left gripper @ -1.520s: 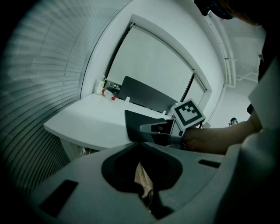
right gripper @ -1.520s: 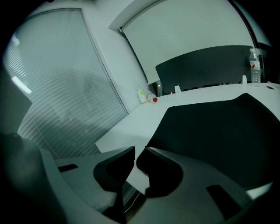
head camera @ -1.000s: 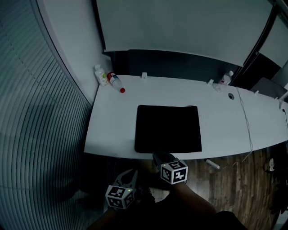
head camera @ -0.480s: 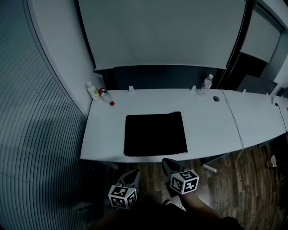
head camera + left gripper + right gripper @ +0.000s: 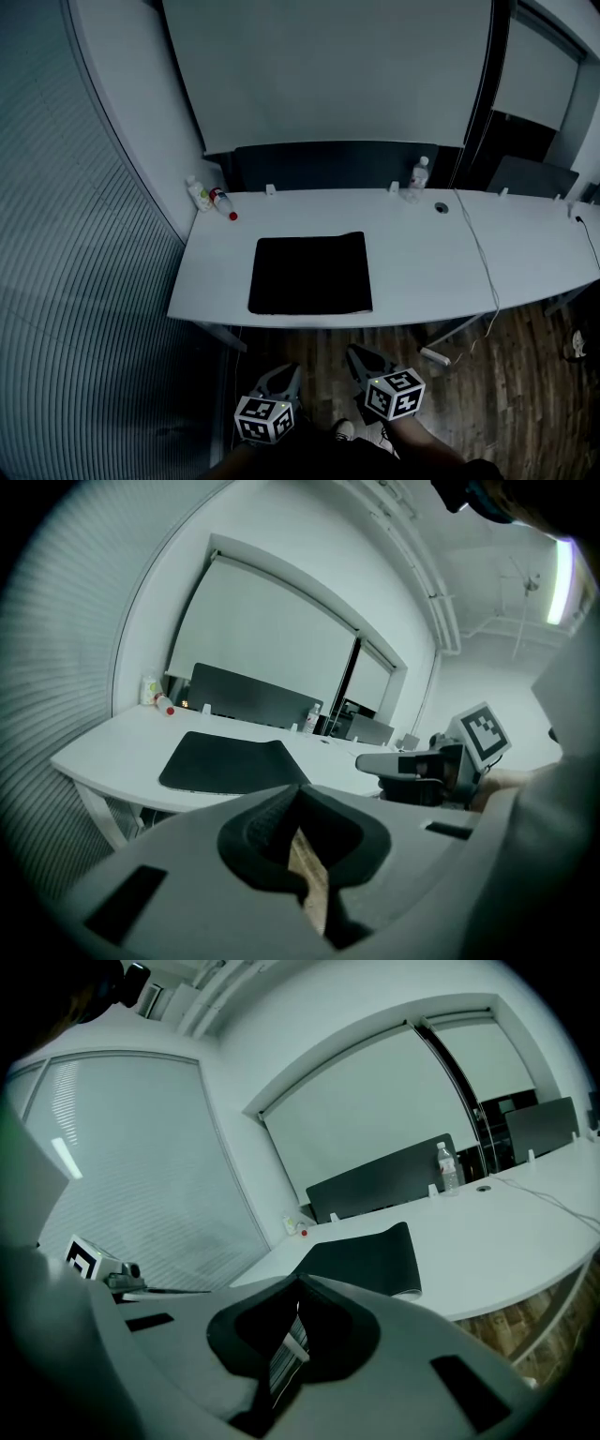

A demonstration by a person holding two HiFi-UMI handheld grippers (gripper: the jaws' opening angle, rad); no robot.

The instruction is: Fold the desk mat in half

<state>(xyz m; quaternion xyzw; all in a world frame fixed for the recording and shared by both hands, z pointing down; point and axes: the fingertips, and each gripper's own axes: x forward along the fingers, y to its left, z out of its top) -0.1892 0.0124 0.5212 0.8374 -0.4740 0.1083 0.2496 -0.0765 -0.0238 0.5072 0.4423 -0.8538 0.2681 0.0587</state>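
Nearest the person, the grey left gripper (image 5: pixel 284 373) and grey right gripper (image 5: pixel 359 354) are hovering short of the white curved desk (image 5: pixel 431 272), both with jaws pressed together on nothing. The flat black rectangular desk mat (image 5: pixel 311 274) is lying at twelve o'clock, its long axis running nine-to-three, the right gripper seemingly slightly nearer.

Left tongs (image 5: pixel 280 377), right tongs (image 5: pixel 360 356) shut, empty.

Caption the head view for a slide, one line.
Black rectangular desk mat on white desk; left tool and right tool held short of it, both shut.
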